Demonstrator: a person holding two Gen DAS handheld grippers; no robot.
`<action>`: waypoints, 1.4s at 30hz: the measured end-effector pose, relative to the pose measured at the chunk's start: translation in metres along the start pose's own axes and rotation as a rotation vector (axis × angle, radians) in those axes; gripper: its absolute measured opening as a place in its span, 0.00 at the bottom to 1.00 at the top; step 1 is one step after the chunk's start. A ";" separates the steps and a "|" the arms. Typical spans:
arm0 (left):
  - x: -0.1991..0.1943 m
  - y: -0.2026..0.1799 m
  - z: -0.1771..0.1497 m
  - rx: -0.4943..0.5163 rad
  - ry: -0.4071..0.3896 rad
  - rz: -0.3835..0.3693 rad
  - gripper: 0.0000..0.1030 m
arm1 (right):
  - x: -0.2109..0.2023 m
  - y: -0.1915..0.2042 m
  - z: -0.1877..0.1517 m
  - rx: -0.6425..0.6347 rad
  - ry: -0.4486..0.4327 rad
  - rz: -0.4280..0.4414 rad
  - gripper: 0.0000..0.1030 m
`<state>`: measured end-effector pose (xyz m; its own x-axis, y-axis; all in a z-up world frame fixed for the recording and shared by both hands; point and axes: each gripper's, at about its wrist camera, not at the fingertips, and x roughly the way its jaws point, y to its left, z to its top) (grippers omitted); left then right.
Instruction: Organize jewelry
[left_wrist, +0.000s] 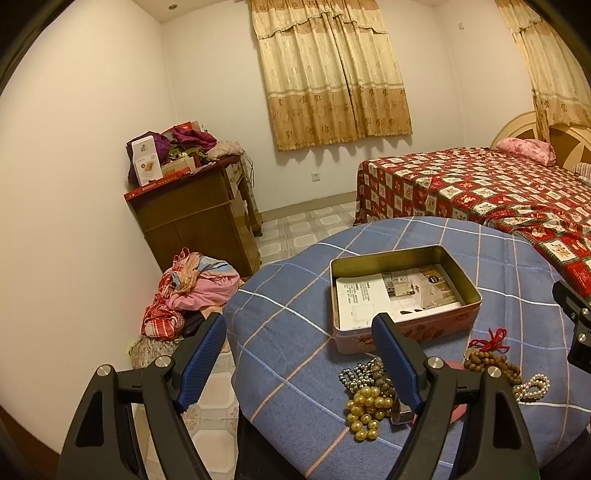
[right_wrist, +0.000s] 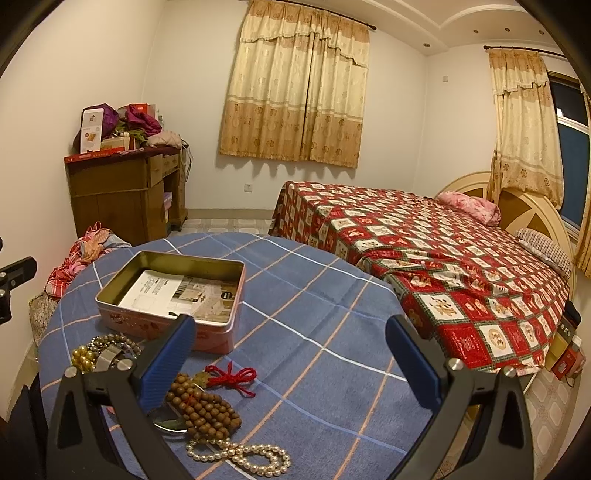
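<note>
An open pink metal tin (left_wrist: 406, 334) (right_wrist: 170, 328) with a printed sheet lining it sits on the blue checked cloth of a round table (left_wrist: 295, 295) (right_wrist: 314, 295). Near the front edge lie gold beads (left_wrist: 365, 408) (right_wrist: 83, 356), a dark grey bead string (left_wrist: 360, 373), brown wooden beads (left_wrist: 493, 363) (right_wrist: 207, 408) with a red knotted cord (right_wrist: 236, 376), and a white pearl string (left_wrist: 533, 386) (right_wrist: 240, 456). My left gripper (left_wrist: 303, 362) is open and empty, above the table's left front edge. My right gripper (right_wrist: 291, 363) is open and empty, its left finger (right_wrist: 166, 362) beside the wooden beads.
A bed with a red patterned cover (right_wrist: 424, 251) stands to the right. A wooden desk piled with boxes and clothes (left_wrist: 195, 206) stands at the left wall, with a heap of clothes (left_wrist: 188, 291) on the floor beside the table.
</note>
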<state>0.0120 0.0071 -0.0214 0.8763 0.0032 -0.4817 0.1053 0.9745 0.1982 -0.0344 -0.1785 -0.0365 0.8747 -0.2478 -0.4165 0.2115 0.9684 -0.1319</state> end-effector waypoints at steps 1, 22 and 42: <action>0.003 0.000 -0.002 0.001 0.004 0.003 0.79 | 0.003 0.000 0.000 -0.003 0.002 -0.002 1.00; 0.041 -0.035 -0.047 0.029 0.124 -0.093 0.79 | 0.051 0.001 -0.047 -0.039 0.151 0.039 1.00; 0.051 -0.055 -0.062 0.043 0.196 -0.287 0.15 | 0.056 0.005 -0.047 -0.057 0.177 0.045 1.00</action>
<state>0.0217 -0.0320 -0.1095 0.7013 -0.2226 -0.6772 0.3581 0.9314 0.0647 -0.0047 -0.1892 -0.1034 0.7910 -0.2104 -0.5745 0.1447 0.9767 -0.1585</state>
